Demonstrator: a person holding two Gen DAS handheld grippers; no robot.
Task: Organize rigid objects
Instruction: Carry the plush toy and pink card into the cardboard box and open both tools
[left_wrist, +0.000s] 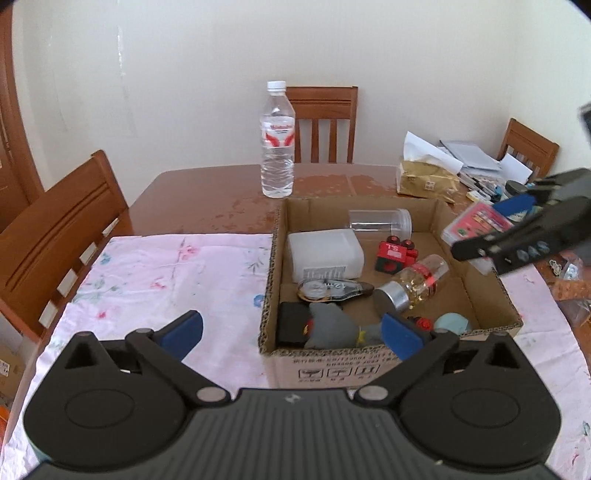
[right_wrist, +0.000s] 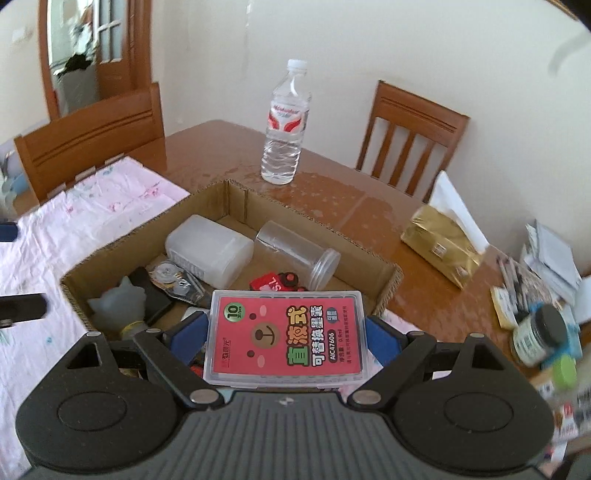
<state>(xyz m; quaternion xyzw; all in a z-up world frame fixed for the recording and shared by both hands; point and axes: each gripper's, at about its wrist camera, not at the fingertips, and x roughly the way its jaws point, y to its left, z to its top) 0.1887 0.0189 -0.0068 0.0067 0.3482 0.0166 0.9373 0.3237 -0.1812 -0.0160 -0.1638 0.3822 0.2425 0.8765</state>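
- The right gripper (right_wrist: 284, 338) clamps a clear plastic case with a pink label (right_wrist: 286, 338) between its blue pads, at 6 o'clock of the right wrist view, over the near rim of the cardboard box (right_wrist: 236, 192).
- The left gripper (left_wrist: 291, 334) stands wide open with nothing between its fingers, at the box's near-left corner.
- In the left wrist view, the box holds a white container (left_wrist: 325, 254), a clear jar (left_wrist: 380, 221), a red toy (left_wrist: 395, 253), a small glass bottle (left_wrist: 417, 280) and a grey plush (left_wrist: 328, 326).
- A water bottle (left_wrist: 277, 144) stands upright on the wooden table (left_wrist: 207, 199) at 12 o'clock, beyond the box.
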